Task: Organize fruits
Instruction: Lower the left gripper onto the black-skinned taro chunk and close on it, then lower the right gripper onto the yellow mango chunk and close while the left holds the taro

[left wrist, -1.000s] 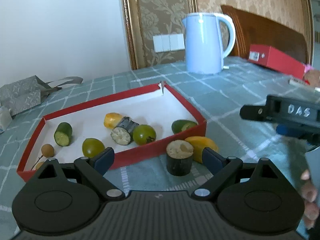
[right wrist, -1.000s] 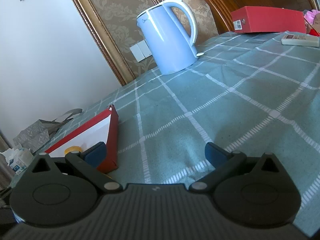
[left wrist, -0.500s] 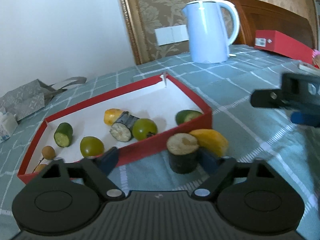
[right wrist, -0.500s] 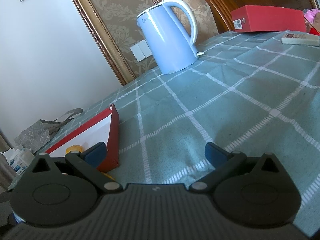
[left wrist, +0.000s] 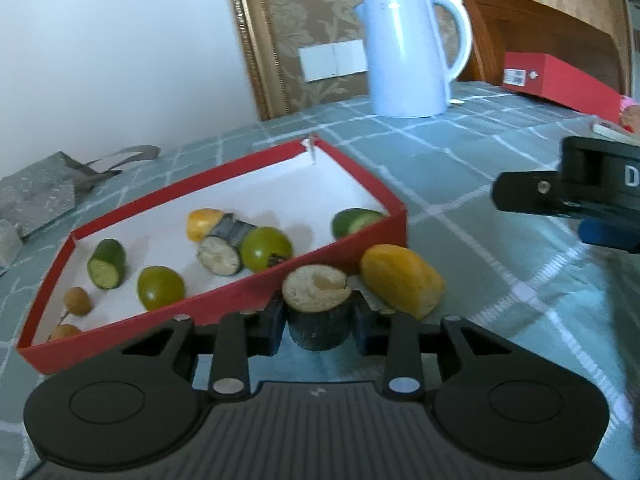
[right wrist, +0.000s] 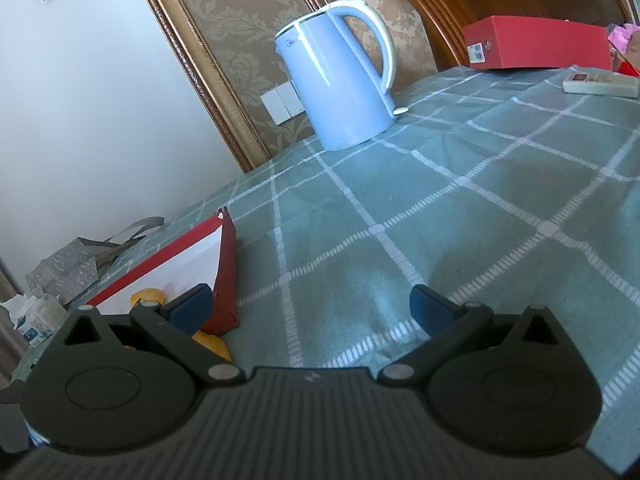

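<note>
The dark-skinned cut fruit stub (left wrist: 317,307) stands upright on the checked tablecloth (left wrist: 460,168), just outside the near wall of the red tray (left wrist: 224,300), with the left gripper (left wrist: 318,326) clenched on its sides. A yellow fruit piece (left wrist: 400,278) lies at its 2 o'clock, just beside it. The right gripper (right wrist: 312,308) hangs released, nothing between its jaws, the blue kettle (right wrist: 336,88) at 12 o'clock.

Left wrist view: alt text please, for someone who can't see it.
The left gripper has its jaws shut on a dark-skinned cut fruit piece standing outside a red tray of green and yellow fruit; a yellow fruit lies beside it.
</note>
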Action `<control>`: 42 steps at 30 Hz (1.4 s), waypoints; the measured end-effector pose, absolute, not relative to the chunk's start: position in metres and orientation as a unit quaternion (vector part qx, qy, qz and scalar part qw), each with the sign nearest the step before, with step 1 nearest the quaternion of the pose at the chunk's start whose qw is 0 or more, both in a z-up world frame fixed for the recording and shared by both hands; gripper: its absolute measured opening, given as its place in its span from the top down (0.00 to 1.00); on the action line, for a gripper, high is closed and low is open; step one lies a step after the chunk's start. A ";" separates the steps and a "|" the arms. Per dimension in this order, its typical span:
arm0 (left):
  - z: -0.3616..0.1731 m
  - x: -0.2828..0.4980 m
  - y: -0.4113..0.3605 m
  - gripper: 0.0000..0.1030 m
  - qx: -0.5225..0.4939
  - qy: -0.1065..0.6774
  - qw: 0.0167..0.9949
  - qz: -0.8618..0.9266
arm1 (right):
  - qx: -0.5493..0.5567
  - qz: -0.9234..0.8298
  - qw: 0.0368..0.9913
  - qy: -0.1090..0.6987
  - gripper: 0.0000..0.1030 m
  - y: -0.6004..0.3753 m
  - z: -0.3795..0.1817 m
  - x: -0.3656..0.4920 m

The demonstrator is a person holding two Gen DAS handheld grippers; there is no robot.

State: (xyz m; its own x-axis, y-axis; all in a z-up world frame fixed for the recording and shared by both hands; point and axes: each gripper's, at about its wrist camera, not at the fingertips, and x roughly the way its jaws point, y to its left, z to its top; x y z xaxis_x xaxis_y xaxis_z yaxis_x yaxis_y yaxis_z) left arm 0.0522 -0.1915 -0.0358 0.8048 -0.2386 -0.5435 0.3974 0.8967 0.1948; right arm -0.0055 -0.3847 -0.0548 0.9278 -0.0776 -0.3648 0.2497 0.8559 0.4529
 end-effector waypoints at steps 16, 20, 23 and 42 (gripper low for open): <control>-0.032 0.041 -0.124 0.68 0.113 0.253 0.953 -0.125 | 0.235 -0.075 0.951 0.186 0.00 -0.379 -0.053 0.000; -0.032 0.046 -0.093 0.68 0.085 0.266 0.954 -0.107 | 0.202 -0.051 0.958 0.198 0.00 -0.368 -0.051 0.003; -0.033 0.054 -0.069 0.68 0.059 0.279 0.954 -0.093 | 0.171 -0.033 0.961 0.214 0.00 -0.356 -0.049 0.008; -0.032 0.071 -0.020 0.68 -0.018 0.288 0.955 -0.070 | 0.010 -0.048 0.948 0.315 0.00 -0.289 -0.051 0.063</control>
State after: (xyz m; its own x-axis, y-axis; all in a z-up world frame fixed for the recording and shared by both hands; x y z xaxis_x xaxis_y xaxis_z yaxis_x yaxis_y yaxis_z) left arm 0.0708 -0.0195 -0.0323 0.8241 -0.1446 -0.5477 0.1243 0.9895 -0.0741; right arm 0.0634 -0.2889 -0.0509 0.7972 -0.0842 -0.5978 0.0964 0.9953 -0.0115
